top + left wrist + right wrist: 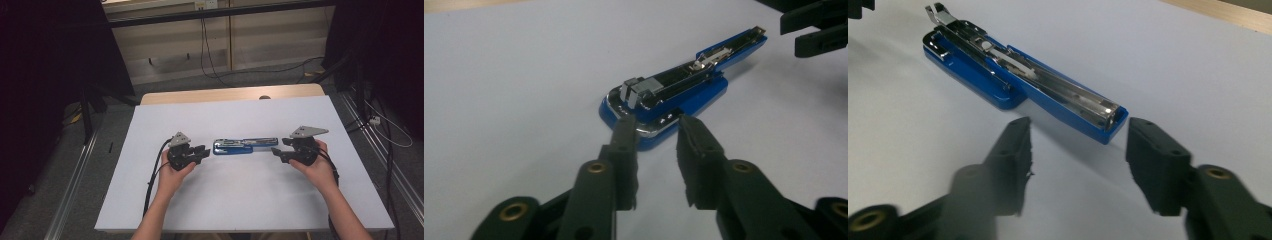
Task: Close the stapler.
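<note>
A blue stapler [243,146] lies swung open and flat on the white table top [225,115], its chrome staple track facing up. My left gripper [205,151] is at its left end. In the left gripper view the jaws [655,125] stand a narrow gap apart, tips right at the rounded end of the stapler [674,90]; I see no pad pressing on it. My right gripper [275,151] is at the other end. In the right gripper view its jaws [1078,130] are spread wide, with the tip of the stapler [1023,75] just ahead of the gap.
The white top covers a wooden table whose far edge [200,96] shows. Black cables [152,175] trail from the left gripper toward the near edge. Dark stands and floor cables [385,125] flank the table. My right gripper's jaws [814,30] show beyond the stapler in the left gripper view.
</note>
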Available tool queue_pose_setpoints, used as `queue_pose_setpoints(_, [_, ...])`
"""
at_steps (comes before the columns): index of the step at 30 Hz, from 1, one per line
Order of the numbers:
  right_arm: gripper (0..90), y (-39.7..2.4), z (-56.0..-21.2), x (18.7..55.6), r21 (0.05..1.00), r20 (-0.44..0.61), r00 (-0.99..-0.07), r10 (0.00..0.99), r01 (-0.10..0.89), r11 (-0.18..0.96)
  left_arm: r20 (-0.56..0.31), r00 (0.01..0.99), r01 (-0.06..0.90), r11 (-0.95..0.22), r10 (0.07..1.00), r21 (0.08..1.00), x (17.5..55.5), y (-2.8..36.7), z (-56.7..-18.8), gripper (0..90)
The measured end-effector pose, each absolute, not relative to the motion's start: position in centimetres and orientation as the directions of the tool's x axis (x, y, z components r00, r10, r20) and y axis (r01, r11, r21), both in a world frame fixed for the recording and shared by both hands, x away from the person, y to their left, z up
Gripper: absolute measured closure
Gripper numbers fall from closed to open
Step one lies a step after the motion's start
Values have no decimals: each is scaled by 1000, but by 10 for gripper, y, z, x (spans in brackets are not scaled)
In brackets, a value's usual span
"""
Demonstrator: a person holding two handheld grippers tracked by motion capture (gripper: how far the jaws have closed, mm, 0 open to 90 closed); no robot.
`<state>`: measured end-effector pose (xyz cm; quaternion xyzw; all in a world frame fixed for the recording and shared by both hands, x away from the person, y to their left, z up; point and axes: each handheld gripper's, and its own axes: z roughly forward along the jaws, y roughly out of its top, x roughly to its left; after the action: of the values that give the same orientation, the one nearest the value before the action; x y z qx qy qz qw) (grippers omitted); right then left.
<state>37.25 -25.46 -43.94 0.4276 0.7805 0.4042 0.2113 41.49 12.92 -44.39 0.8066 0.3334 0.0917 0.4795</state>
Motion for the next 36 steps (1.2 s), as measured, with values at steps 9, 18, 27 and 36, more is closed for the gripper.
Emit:
queue_pose_setpoints(9, [883, -261, -446, 375, 783, 1, -521, 854, 532, 323, -153, 767, 442, -340, 623, 830, 427, 111, -453, 900])
queue_pose_setpoints(18, [900, -265, -452, 380, 766, 18, -505, 863, 562, 313, -120, 776, 426, -374, 619, 824, 434, 100, -459, 900])
queue_pose_setpoints(27, [900, -258, -463, 390, 735, 1, -509, 861, 584, 344, -121, 768, 433, -372, 629, 821, 435, 98, -462, 900])
queue_pose_setpoints(36, [900, -258, -465, 393, 741, 16, -515, 857, 581, 336, -104, 777, 412, -376, 621, 830, 436, 98, -463, 900])
